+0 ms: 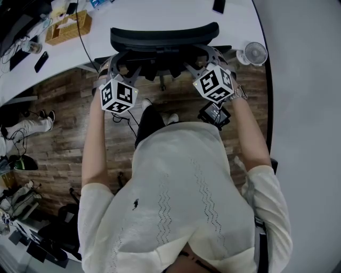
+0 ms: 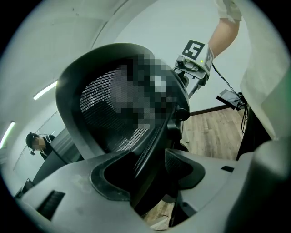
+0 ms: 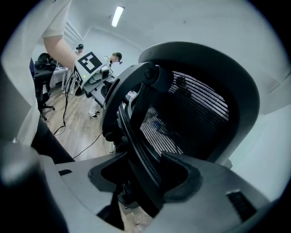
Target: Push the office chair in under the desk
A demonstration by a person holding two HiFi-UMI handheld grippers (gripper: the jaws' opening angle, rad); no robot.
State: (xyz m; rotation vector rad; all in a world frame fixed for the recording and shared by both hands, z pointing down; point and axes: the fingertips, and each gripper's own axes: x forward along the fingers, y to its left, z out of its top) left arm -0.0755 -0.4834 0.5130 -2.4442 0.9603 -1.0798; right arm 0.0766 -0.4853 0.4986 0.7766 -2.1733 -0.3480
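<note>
You've got both claws on the office chair [image 1: 164, 37] right now. Your left claw [image 2: 148, 175] is clenched on the left edge of the black mesh backrest, and the frame runs straight up between its jaws. Your right claw [image 3: 145, 177] matches it on the other side, grasping the right edge of the backrest frame, with the curved back support just beside it.

From above, your arms reach forward with the marker cubes level with each other, one at each side of the chair back. The top of the backrest sits right at the edge of the white table [image 1: 160, 13], and the seat is out of sight. A small white fan [image 1: 256, 53] stands on the table to the right, and a wicker basket [image 1: 66, 26] sits far left. Wood floor [image 1: 69, 138] lies below you.
</note>
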